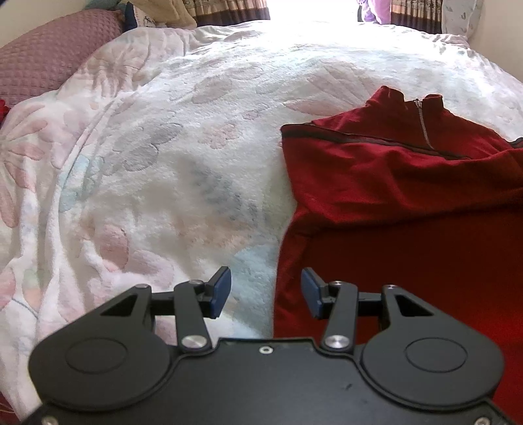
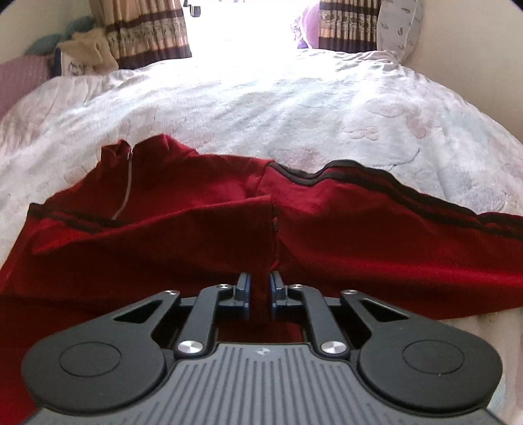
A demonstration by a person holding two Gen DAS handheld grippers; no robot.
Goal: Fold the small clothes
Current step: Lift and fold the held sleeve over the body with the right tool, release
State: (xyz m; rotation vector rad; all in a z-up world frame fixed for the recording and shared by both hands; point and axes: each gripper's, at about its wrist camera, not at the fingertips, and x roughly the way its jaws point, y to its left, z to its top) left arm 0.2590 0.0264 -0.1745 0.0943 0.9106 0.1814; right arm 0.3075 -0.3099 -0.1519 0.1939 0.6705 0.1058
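A dark red zip-neck top (image 1: 402,202) with black trim lies on the bed, its collar and short zipper (image 1: 423,126) pointing away. In the left wrist view my left gripper (image 1: 265,291) hovers open over the top's left edge, one pad above the blanket and the other above red cloth, with nothing between them. In the right wrist view the red top (image 2: 183,229) spreads across the middle, one sleeve (image 2: 408,225) stretched out to the right. My right gripper (image 2: 260,294) is shut on a pinched ridge of red fabric near the seam under that sleeve.
A white floral blanket (image 1: 157,157) covers the bed. A mauve quilted pillow (image 1: 49,49) lies at the far left. Patterned curtains (image 2: 147,29) and a bright window are beyond the bed's far end, and a pale pillow (image 2: 397,26) stands at the far right.
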